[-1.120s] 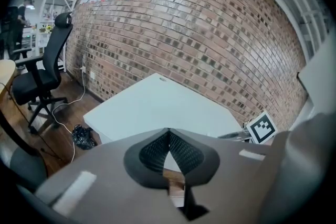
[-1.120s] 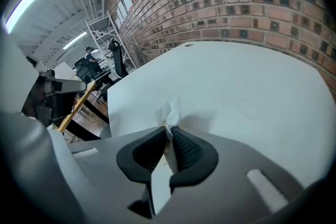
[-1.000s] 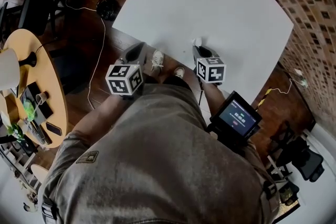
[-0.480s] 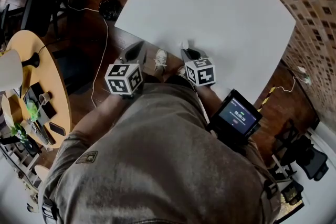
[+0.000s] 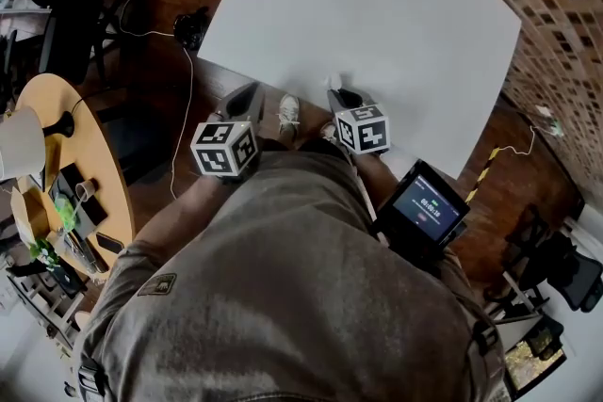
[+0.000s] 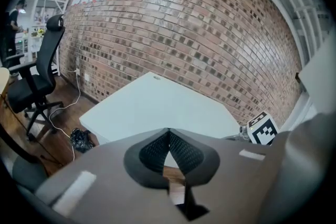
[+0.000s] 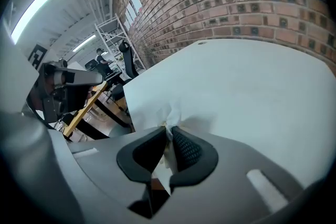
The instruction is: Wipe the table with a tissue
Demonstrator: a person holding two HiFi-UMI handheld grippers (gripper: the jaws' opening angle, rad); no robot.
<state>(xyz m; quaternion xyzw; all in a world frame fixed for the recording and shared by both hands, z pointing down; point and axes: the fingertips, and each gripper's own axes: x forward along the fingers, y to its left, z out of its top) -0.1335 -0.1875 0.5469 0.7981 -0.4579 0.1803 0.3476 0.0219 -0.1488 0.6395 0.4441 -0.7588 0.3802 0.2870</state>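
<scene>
The white table [image 5: 377, 5] fills the top of the head view. My right gripper [image 5: 337, 95] rests at its near edge, shut on a crumpled white tissue [image 5: 331, 82] that touches the tabletop. In the right gripper view the tissue [image 7: 157, 112] bunches out from between the closed jaws of the right gripper [image 7: 169, 132] and spreads on the table [image 7: 252, 86]. My left gripper [image 5: 243, 97] hangs off the table's near-left edge, over the floor. Seen from its own camera, the left gripper [image 6: 168, 131] is shut with nothing in it, facing the table [image 6: 157, 107].
A round wooden side table [image 5: 57, 146] with a lamp and small items stands at the left. A cable and a black object [image 5: 191, 25] lie on the floor. A device with a lit screen [image 5: 429, 210] hangs at the person's right hip. Brick wall [image 6: 199, 34] behind the table; an office chair [image 6: 37, 81] stands left.
My right gripper slid left along the table's near edge with the tissue, then held still. The left gripper has stayed where it was.
</scene>
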